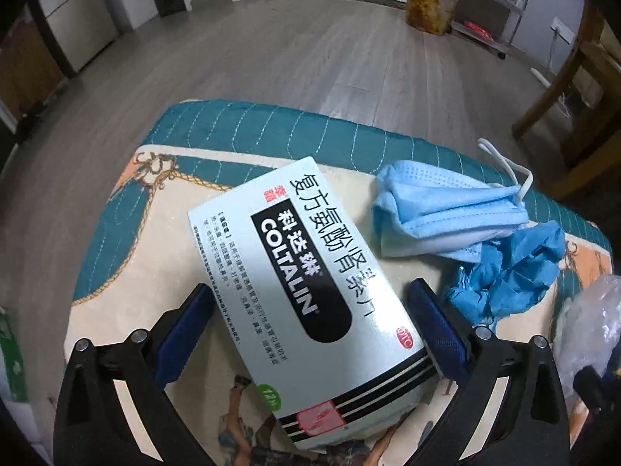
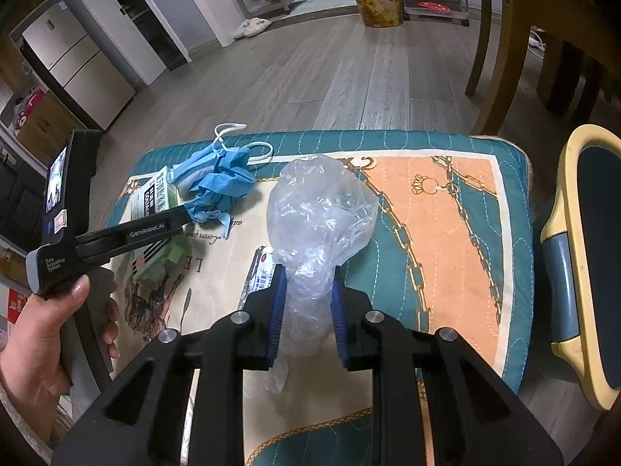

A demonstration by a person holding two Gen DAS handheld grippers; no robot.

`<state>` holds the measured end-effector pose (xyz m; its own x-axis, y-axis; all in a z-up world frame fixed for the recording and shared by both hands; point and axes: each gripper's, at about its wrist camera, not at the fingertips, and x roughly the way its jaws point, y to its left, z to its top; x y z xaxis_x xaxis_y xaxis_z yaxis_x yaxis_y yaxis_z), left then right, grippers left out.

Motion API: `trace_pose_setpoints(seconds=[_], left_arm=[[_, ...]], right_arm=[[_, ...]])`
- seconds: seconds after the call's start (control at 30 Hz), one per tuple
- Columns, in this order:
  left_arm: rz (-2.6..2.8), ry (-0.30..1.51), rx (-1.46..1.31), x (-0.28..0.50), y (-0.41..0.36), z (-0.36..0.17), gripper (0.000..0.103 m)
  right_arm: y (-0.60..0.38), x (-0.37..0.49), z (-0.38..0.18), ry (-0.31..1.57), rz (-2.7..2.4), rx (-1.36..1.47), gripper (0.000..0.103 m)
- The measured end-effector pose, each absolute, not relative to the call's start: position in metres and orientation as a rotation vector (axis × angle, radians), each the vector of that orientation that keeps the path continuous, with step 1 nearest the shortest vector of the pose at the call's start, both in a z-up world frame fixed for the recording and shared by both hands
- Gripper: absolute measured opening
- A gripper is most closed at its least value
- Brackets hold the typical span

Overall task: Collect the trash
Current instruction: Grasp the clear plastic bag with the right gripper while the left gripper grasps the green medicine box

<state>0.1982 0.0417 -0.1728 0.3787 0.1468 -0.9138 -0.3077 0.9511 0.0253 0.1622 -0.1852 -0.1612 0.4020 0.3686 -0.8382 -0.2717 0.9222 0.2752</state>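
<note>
Left wrist view: left gripper (image 1: pixel 310 330) straddles the medicine box (image 1: pixel 306 295), which lies flat and skewed on the quilted mat (image 1: pixel 128 240); the right blue pad (image 1: pixel 438 330) touches the box's long edge, the left pad stands just clear of the other edge, so the jaws are apart and not clamped. At 1 o'clock from the box, close beside its far corner, lies a folded blue face mask (image 1: pixel 442 213) with white ear loops; touching the mask at its 5 o'clock side is a crumpled blue paper wad (image 1: pixel 512 272), just beside the right finger and crowding that side of the box. A clear plastic bag (image 1: pixel 590 334) shows at 3 o'clock, blurred. Beyond the mat, at 12 to 1 o'clock on the wood floor, stands a yellow patterned trash bin (image 1: pixel 431 0), already holding litter. Right wrist view: right gripper (image 2: pixel 306 310) is clamped on the neck of the clear plastic bag (image 2: pixel 322 213), which balloons forward over the mat (image 2: pixel 458 233). A foil blister pack (image 2: pixel 256 275) lies partly under the bag at 10 o'clock. The person's left hand (image 2: pixel 50 330) and its tool sit at 9 o'clock. A yellow-rimmed chair (image 2: pixel 574 272) stands at 3 o'clock, just beside the mat.
</note>
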Motion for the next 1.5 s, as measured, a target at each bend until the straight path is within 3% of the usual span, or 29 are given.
trace_pose_setpoints(seconds=[0.17,0.43,0.47,0.5,0.57,0.6,0.67,0.87,0.93,1.03,1.17,1.33,1.5], left_arm=[[0.201,1.142,-0.149,0.182,0.049,-0.165,0.082],[0.106,1.035,-0.04,0.127,0.046,-0.106,0.076],[0.085,1.013,-0.017,0.119,0.042,-0.093,0.06],[0.065,1.0,0.0,0.111,0.039,-0.084,0.054],[0.034,0.972,0.025,0.101,0.031,-0.068,0.051],[0.003,0.967,0.027,0.096,0.026,-0.061,0.035],[-0.046,0.987,0.008,0.088,0.019,-0.055,0.024],[-0.051,1.033,-0.047,0.079,0.027,-0.06,0.025],[-0.035,1.046,-0.055,0.075,0.035,-0.064,0.029],[-0.005,1.076,-0.093,0.074,0.046,-0.072,0.043],[0.019,1.116,-0.171,0.079,0.055,-0.092,0.073],[0.018,1.163,-0.18,0.085,0.043,-0.112,0.076],[0.146,1.232,-0.054,0.09,0.043,-0.145,0.089]], right_arm=[[-0.179,0.157,-0.154,1.081,0.407,0.053,0.019],[-0.19,0.13,-0.11,1.003,0.397,0.059,0.019],[-0.194,0.125,-0.099,0.982,0.395,0.071,0.019],[-0.197,0.12,-0.091,0.964,0.393,0.081,0.019],[-0.206,0.11,-0.072,0.926,0.39,0.098,0.019],[-0.209,0.106,-0.065,0.913,0.387,0.099,0.019],[-0.22,0.095,-0.052,0.886,0.378,0.114,0.019],[-0.253,0.069,-0.025,0.853,0.332,0.157,0.019],[-0.265,0.06,-0.018,0.857,0.316,0.172,0.019],[-0.276,0.05,-0.014,0.87,0.301,0.195,0.019],[-0.278,0.052,-0.017,0.871,0.3,0.217,0.019],[-0.272,0.061,-0.024,0.886,0.324,0.217,0.019],[-0.265,0.073,-0.034,0.902,0.346,0.187,0.019]])
